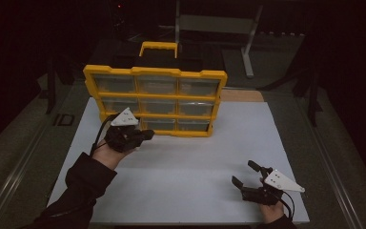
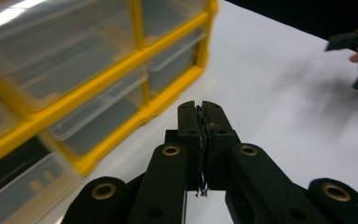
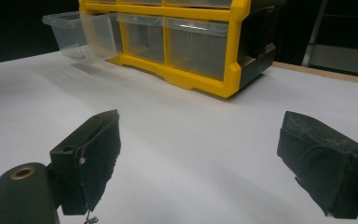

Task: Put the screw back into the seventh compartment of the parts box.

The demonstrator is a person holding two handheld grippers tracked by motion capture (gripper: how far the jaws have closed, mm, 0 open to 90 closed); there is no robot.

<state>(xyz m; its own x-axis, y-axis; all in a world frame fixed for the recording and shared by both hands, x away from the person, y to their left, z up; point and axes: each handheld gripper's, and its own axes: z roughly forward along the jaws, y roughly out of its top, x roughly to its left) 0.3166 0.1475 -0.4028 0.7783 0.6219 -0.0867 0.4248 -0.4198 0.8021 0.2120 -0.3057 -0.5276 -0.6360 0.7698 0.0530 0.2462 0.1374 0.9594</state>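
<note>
- Drawer cabinet (image 1: 155,100), yellow-framed with clear plastic drawers in three rows of three, stands upright at the far middle of the white desk (image 1: 190,162), a yellow carry handle (image 1: 158,47) on top.
- At the far left of the desk, a dark strip beside the white surface bears the letters "ID"; no other writing can be read.
- Left gripper (image 1: 145,135) sits just in front of the cabinet's bottom row, at its left end, with the person's left hand (image 1: 108,152) and dark sleeve behind it. In the left gripper view its jaws are pressed together with nothing solid between them, the tips close to the cabinet's lower yellow frame but apart from it.
- One clear drawer (image 3: 70,32) at the bottom row's left end stands pulled out past the frame, as the right gripper view shows.
- Open white desk spreads in front of the cabinet and off to the right, bare between the two grippers.
- Right gripper (image 1: 244,175) is near the front right corner of the desk, well apart from the cabinet; its jaws stand wide apart and hold nothing.
</note>
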